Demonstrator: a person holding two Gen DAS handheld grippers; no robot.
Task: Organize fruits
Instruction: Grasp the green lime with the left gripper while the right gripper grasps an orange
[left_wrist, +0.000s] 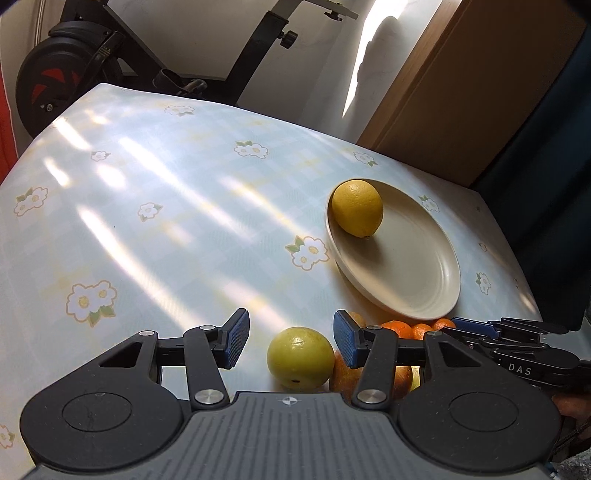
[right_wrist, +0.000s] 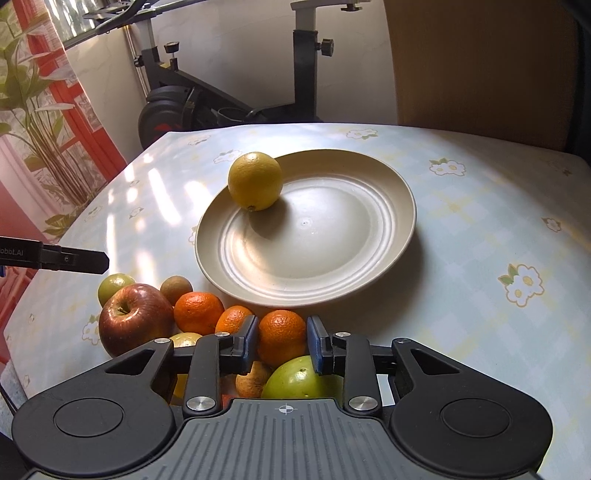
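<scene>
Floral table (right_wrist: 480, 229): lemon (right_wrist: 255, 181) on plate (right_wrist: 369, 280), fruit pile (right_wrist: 199, 314) alongside.

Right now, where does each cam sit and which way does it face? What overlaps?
Left wrist: on the left tongs, angled down over the table; its fingers straddle a green fruit; right tongs show at right.
Right wrist: on the right tongs, angled down at the plate; pads pinch an orange; left tongs' tip at left.
Shared: lemon on the plate, fruit pile, exercise bike.

Worktop (right_wrist: 480, 229) under flowered checked cloth; black exercise bike (right_wrist: 177, 107) behind it, leaf-print curtain (right_wrist: 33, 122) at left, wooden panel (right_wrist: 480, 62) at right.
</scene>
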